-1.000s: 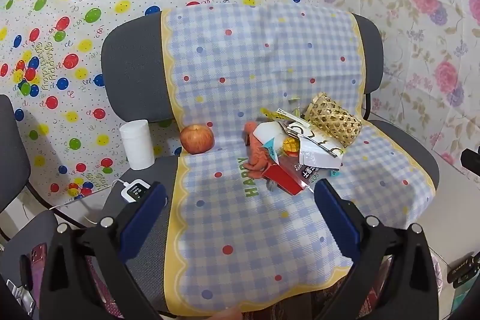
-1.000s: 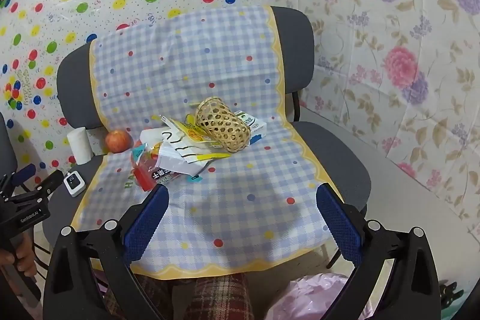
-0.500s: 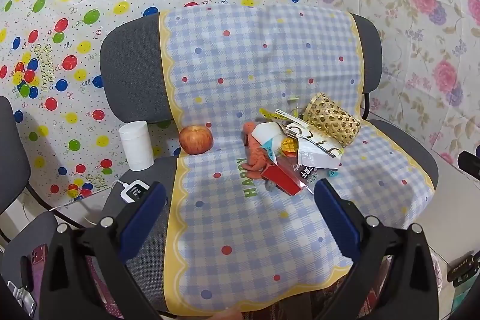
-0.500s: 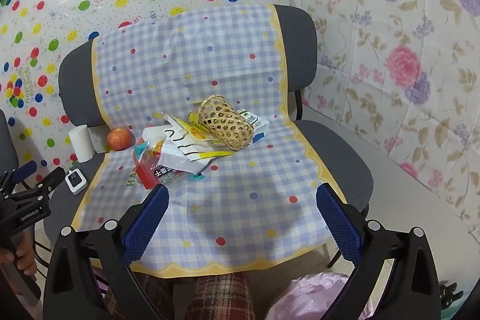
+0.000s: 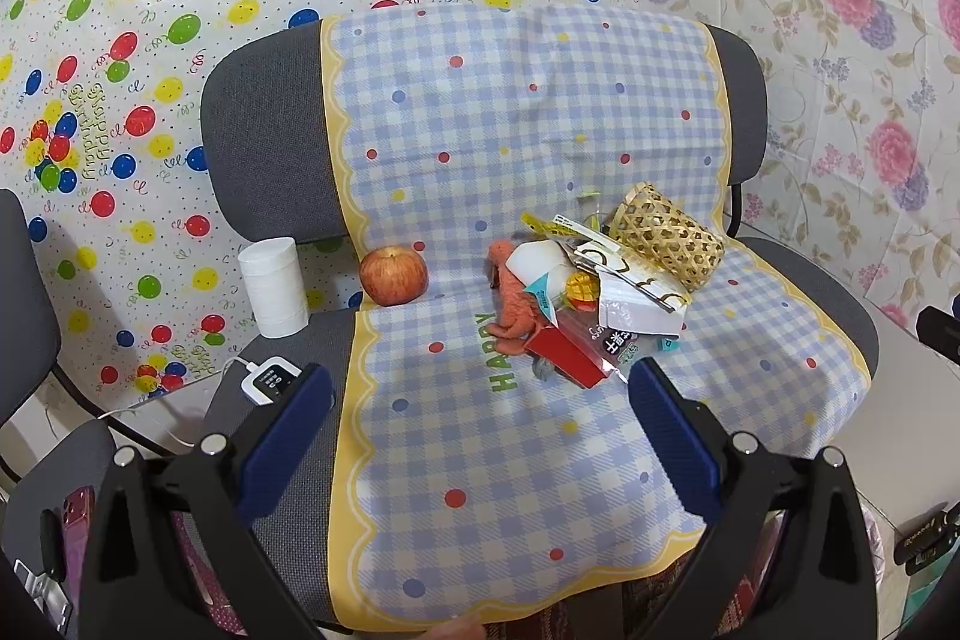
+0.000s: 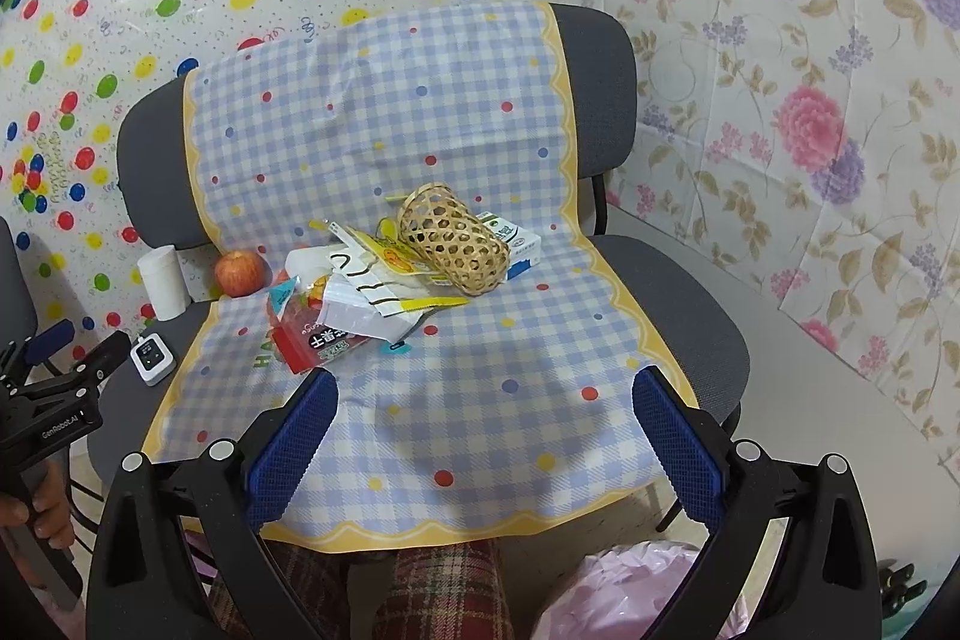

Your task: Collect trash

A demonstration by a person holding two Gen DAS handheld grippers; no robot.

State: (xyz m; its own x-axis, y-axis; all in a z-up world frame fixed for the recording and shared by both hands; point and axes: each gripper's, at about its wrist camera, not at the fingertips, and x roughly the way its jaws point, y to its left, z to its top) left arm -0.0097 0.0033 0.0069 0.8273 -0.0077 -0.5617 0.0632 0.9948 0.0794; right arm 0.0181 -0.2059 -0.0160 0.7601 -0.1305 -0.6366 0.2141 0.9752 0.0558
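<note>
Both tools are held back from the seat with nothing in them: the left gripper point(image 5: 480, 403) has its blue-padded jaws spread wide over the near part of the blue-and-white checked cloth with a yellow scalloped border point(image 5: 510, 490), and the right gripper point(image 6: 483, 406) is spread just as wide over the same cloth point(image 6: 480, 400), a stance that reads as sizing up the pile before reaching in. The cloth is draped over the back and seat of a grey fabric office chair point(image 5: 264, 130), probably to give the litter one flat surface. The trash sits in a heap toward the far middle of the seat: a red snack packet with white lettering point(image 5: 576, 352) nearest the grippers, white crumpled wrappers point(image 5: 636, 304) lying over it, and a white and green carton point(image 6: 510, 238) at the far right. A woven bamboo basket lying on its side point(image 5: 666, 235) rests against the heap's far right edge, its mouth turned toward the wrappers. To the left of the pile, apart from it, a red apple point(image 5: 393, 275) stands on the cloth's edge, and further left a white paper roll point(image 5: 274, 286) stands upright. A pink plastic bag point(image 6: 624, 592) lies low at the near right, plausibly the place for the litter.
</note>
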